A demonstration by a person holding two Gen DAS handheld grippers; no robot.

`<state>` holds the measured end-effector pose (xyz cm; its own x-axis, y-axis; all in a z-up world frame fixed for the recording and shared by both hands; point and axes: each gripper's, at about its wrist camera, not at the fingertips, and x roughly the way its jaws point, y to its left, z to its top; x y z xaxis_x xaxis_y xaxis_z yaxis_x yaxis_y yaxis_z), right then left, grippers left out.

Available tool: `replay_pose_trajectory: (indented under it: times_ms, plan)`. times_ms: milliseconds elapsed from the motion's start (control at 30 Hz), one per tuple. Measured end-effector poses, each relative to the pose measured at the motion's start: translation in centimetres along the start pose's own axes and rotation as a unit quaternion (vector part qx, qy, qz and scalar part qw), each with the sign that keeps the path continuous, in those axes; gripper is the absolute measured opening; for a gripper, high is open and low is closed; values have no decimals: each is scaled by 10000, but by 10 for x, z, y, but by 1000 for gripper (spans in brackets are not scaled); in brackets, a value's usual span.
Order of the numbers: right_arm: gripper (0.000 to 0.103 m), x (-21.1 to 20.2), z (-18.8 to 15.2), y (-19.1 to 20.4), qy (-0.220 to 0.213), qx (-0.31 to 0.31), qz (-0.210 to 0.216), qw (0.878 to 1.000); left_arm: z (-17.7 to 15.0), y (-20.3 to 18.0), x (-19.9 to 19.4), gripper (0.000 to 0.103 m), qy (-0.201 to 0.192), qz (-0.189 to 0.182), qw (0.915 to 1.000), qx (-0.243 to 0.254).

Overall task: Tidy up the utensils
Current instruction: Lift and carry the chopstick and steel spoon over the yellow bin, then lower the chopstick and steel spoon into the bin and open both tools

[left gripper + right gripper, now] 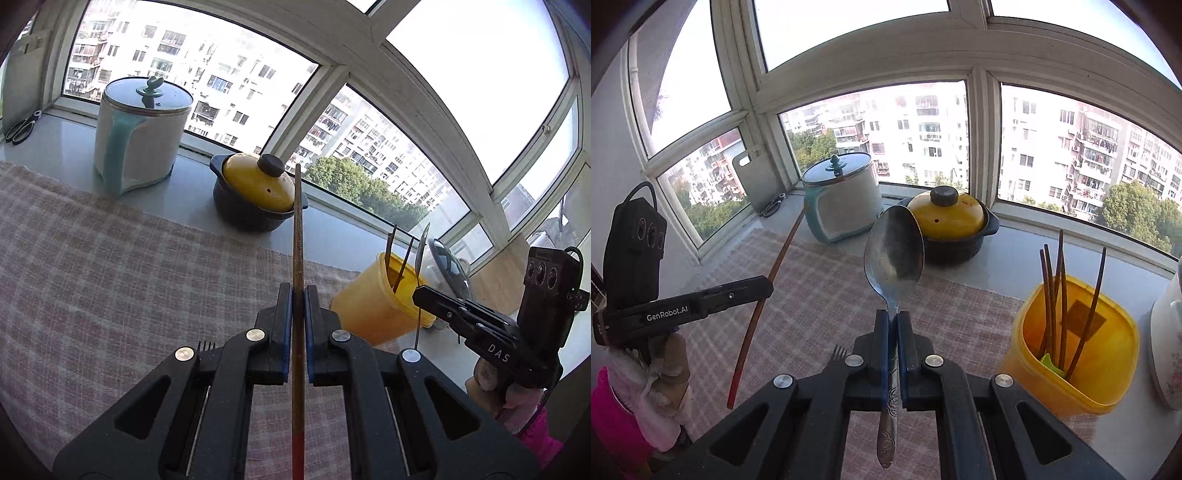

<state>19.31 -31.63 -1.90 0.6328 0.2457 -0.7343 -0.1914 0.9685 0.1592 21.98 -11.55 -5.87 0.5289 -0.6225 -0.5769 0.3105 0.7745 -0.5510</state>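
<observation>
Over checked cloth [110, 258], left tongs [298, 295] pinch a chopstick [297, 229], right tongs [893, 321] a spoon [894, 251], fork [837, 353] mostly hidden.

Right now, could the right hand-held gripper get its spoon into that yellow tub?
Probably yes. The right hand-held gripper grips the spoon, nothing stands between it and the yellow tub, and there is open room beside the chopsticks standing inside.

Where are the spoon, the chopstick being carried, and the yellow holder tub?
spoon [894, 251]: right wrist view, on its bowl.
chopstick [297, 229]: left wrist view, on its shaft above the pads.
yellow tub [1082, 384]: right wrist view, on its front wall.
</observation>
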Motion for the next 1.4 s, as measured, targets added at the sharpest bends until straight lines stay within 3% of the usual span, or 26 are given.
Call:
replay_pose_trajectory:
  times_ms: [300, 633, 1133, 1400]
  plan:
    - [2, -40, 6, -72, -281, 313, -396, 9983, 20, -55, 44, 4, -134, -247, 9994, 192]
    - [2, -53, 13, -129, -469, 560, -592, 9956, 34, -109, 93, 4, -192, -466, 9981, 355]
    - [2, -39, 16, -179, -519, 859, -579, 9933, 56, -151, 157, 4, -401, -199, 9975, 542]
    - [2, -24, 16, -185, -435, 912, -526, 9935, 54, -159, 188, 4, -518, -1, 9957, 763]
